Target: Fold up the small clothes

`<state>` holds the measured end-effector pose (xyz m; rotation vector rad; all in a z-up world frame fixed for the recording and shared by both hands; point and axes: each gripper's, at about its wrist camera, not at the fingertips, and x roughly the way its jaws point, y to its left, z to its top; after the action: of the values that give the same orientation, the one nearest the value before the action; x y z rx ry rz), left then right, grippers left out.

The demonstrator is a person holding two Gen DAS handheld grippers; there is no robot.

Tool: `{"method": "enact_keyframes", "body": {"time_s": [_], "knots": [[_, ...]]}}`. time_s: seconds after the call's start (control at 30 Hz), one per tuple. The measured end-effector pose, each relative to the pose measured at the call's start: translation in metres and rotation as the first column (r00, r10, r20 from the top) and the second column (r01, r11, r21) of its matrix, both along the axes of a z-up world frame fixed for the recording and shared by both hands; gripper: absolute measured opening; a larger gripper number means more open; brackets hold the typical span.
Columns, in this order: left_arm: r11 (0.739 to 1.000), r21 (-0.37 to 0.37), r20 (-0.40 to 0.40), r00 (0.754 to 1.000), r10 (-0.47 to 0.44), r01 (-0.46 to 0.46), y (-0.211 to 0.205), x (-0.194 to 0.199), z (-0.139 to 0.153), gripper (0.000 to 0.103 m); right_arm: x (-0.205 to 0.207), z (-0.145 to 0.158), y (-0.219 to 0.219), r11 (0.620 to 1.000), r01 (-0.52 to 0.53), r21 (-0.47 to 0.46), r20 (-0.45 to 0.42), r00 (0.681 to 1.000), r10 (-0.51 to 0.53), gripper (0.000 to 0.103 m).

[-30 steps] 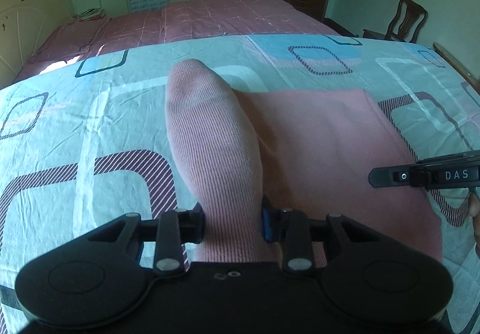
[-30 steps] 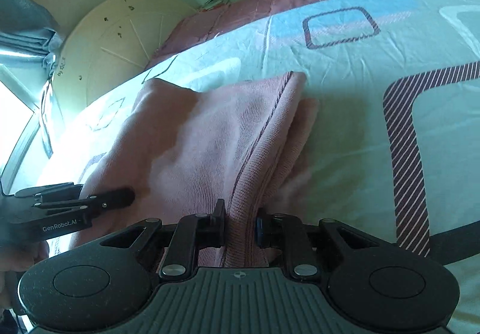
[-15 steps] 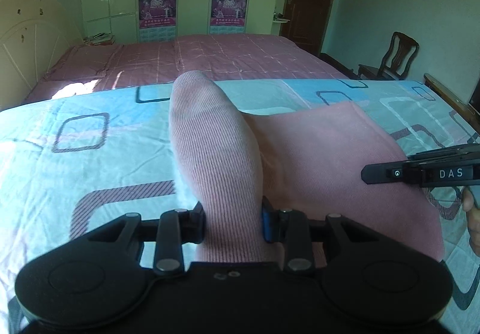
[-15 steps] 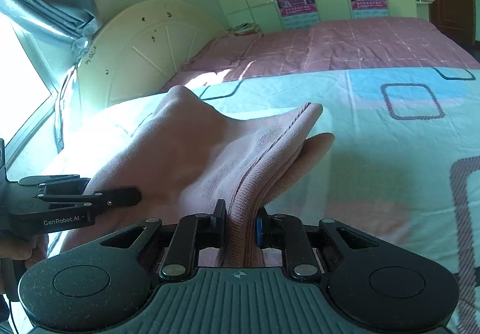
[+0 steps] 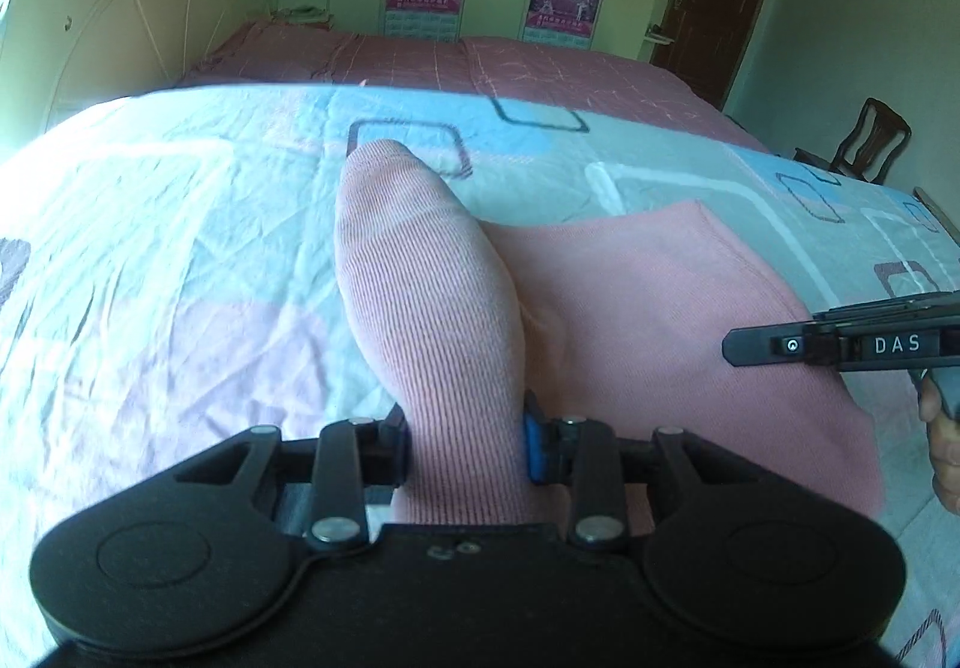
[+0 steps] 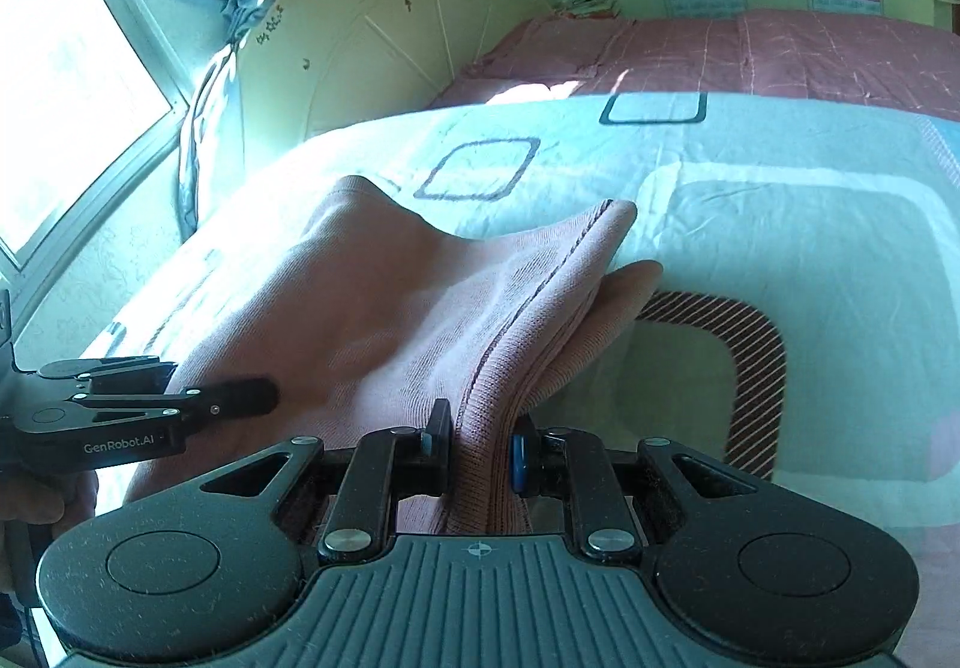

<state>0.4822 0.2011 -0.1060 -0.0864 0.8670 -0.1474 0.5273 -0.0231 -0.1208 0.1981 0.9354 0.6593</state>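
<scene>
Item by item: pink knit garment (image 5: 630, 308), raised over the patterned bedsheet (image 5: 180, 248), strung between both my grippers. Left gripper (image 5: 465, 440): fingers pinching a thick ribbed roll of it; the cloth's end is hidden beneath my housing. Right gripper (image 6: 480, 449): fingers pinching a seamed edge fold, layers uncountable. Garment's near hem cut off by the frame. Headboard (image 6: 384, 38) behind, partly washed out by window glare.

both wrist views look close along their fingers (image 5: 543, 446); both share the bedspread (image 6: 780, 224).
</scene>
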Motion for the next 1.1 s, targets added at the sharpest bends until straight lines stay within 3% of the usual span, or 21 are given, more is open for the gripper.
{"method": "enact_keyframes", "body": {"time_s": [0.07, 0.17, 0.27, 0.37, 0.53, 0.6, 0.67, 0.7, 0.77, 0.83, 0.93, 1.07, 1.1], "knots": [[0.998, -0.065, 0.006, 1.0, 0.024, -0.024, 0.012, -0.003, -0.01, 0.051, 0.003, -0.021, 0.002, 0.999, 0.022, -0.035, -0.044, 0.999, -0.024, 0.017], [0.997, -0.064, 0.025, 0.998, 0.052, -0.051, 0.022, -0.006, -0.014, 0.076, 0.006, -0.039, -0.009, 0.999, 0.051, 0.004, -0.08, 0.995, -0.05, 0.017], [0.994, -0.102, 0.056, 0.998, 0.041, -0.035, 0.035, -0.008, -0.005, 0.071, 0.009, -0.034, -0.016, 0.998, 0.053, 0.024, -0.089, 0.995, -0.051, 0.02], [0.99, -0.133, 0.112, 0.992, 0.053, -0.038, 0.047, 0.002, 0.01, 0.069, 0.006, -0.015, -0.023, 0.997, 0.079, -0.009, 0.003, 0.997, -0.079, 0.029], [0.976, -0.214, 0.018, 0.999, 0.05, -0.045, 0.054, 0.049, -0.006, 0.063, 0.032, -0.007, -0.018, 0.989, 0.147, -0.012, 0.012, 0.989, -0.147, 0.029], [0.973, -0.222, -0.013, 0.998, 0.061, -0.063, 0.053, 0.066, -0.019, 0.063, 0.043, -0.011, -0.01, 0.986, 0.151, -0.064, 0.011, 0.989, -0.15, 0.029], [0.97, -0.233, -0.01, 0.998, 0.069, -0.069, 0.054, 0.07, -0.023, 0.055, 0.05, -0.018, -0.008, 0.982, 0.157, -0.102, 0.015, 0.988, -0.156, 0.022], [0.97, -0.232, -0.008, 0.998, 0.068, -0.068, 0.054, 0.07, -0.024, 0.053, 0.053, -0.023, -0.008, 0.98, 0.159, -0.116, 0.011, 0.987, -0.159, 0.01], [0.973, -0.226, 0.007, 0.998, 0.056, -0.053, 0.054, 0.068, -0.027, 0.044, 0.055, -0.031, -0.01, 0.977, 0.158, -0.143, 0.019, 0.987, -0.157, 0.01], [0.977, -0.212, 0.03, 0.999, 0.042, -0.034, 0.053, 0.065, -0.028, 0.043, 0.051, -0.036, -0.013, 0.977, 0.172, -0.125, 0.017, 0.985, -0.171, 0.01], [0.975, -0.222, 0.041, 0.999, 0.035, -0.025, 0.056, 0.065, -0.028, 0.043, 0.049, -0.04, -0.02, 0.975, 0.203, -0.086, 0.003, 0.979, -0.204, 0.01], [0.968, -0.241, 0.051, 0.995, 0.085, -0.071, 0.06, 0.073, -0.022, 0.07, 0.048, -0.032, -0.018, 0.974, 0.211, -0.079, 0.004, 0.977, -0.212, 0.01], [0.968, -0.235, 0.06, 0.993, 0.1, -0.083, 0.061, 0.078, -0.02, 0.072, 0.048, -0.03, -0.019, 0.972, 0.224, -0.064, 0.015, 0.975, -0.224, 0.01]]}}
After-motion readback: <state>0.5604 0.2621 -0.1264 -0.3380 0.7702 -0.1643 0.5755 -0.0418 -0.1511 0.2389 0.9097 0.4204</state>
